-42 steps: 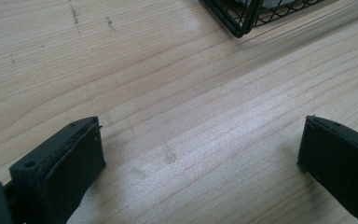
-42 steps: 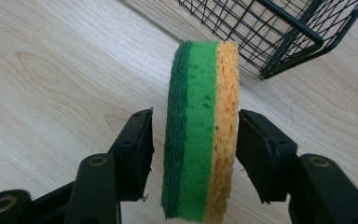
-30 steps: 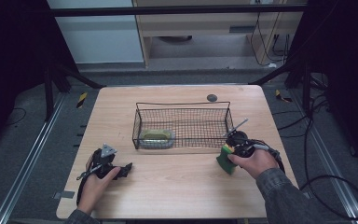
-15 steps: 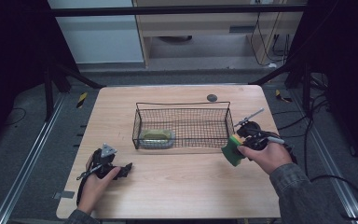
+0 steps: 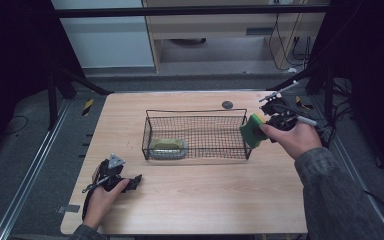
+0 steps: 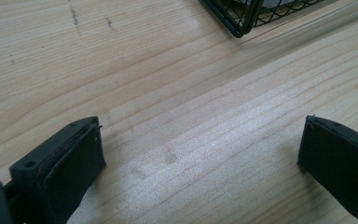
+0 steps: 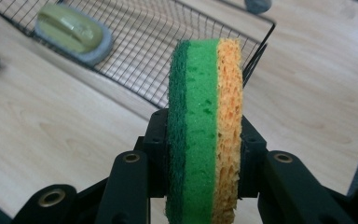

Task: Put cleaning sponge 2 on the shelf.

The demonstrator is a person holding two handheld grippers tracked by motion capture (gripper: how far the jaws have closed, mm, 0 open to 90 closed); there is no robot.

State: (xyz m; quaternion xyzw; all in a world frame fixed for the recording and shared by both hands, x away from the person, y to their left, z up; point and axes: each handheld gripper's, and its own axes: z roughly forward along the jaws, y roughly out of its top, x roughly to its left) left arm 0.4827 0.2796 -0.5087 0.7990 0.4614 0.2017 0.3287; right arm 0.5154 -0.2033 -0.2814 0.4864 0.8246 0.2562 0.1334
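Observation:
My right gripper (image 5: 260,131) is shut on a green and yellow sponge (image 5: 252,131), held in the air just past the right end of the black wire basket (image 5: 195,114). In the right gripper view the sponge (image 7: 205,121) stands on edge between the jaws, green scouring side left, yellow side right. Inside the basket's left end lies a pale green scrubber on a grey base (image 5: 168,147), seen too in the right gripper view (image 7: 71,31). My left gripper (image 5: 136,181) rests on the table at the front left, open, with bare wood (image 6: 200,140) between its jaws.
A small dark round object (image 5: 227,105) lies on the table behind the basket. A basket corner (image 6: 242,18) shows at the top of the left gripper view. The wooden table (image 5: 205,200) has open room in front of the basket. Dark floor and cables surround it.
My right gripper has lifted the sponge off the table and carried it up and back to the right, level with the basket's right end. The left gripper has stayed put.

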